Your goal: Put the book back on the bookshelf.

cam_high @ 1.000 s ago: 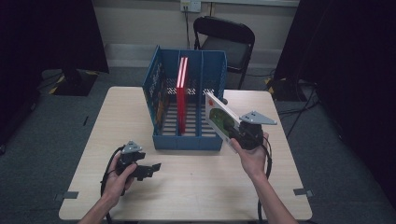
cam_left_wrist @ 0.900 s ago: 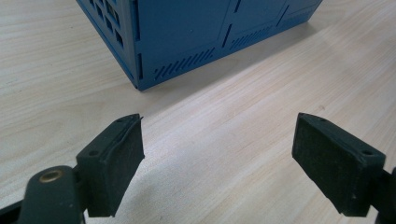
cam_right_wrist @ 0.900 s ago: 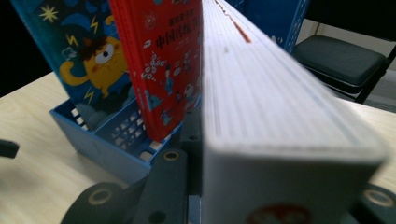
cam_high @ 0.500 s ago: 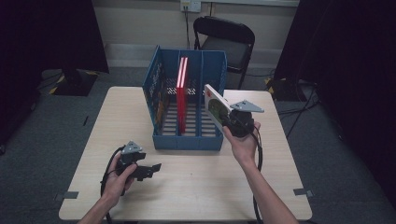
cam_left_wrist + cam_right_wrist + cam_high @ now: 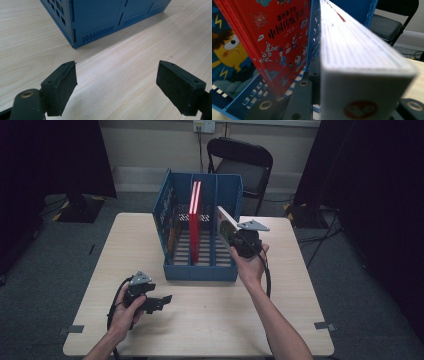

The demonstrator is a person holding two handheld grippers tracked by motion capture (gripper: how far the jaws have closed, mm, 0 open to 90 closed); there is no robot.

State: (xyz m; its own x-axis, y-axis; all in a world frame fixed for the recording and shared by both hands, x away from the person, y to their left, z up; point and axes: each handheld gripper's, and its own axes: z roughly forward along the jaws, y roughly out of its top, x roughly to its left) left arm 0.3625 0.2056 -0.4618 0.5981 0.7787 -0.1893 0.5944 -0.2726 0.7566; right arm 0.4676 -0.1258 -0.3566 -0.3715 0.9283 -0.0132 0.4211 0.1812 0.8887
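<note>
Bare tabletop [image 5: 210, 320] surrounds left gripper [image 5: 159, 302], fingers apart; right gripper [image 5: 233, 239] clamps book [image 5: 225, 226] at rack [image 5: 200, 270] edge

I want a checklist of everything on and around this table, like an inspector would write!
Surface: pale wooden table, bare in front.
Job's things: blue file rack with upright dividers; red book standing in a middle slot; white book held tilted at the rack's right end.
Clutter: nothing seen.
Grippers: right gripper shut on the white book; left gripper open, low over the table, nothing between its pads.
Cables: black cable looping by the left hand; another trailing along the right forearm.
Surroundings: black folding chair behind the table, grey carpet, dark curtains.
</note>
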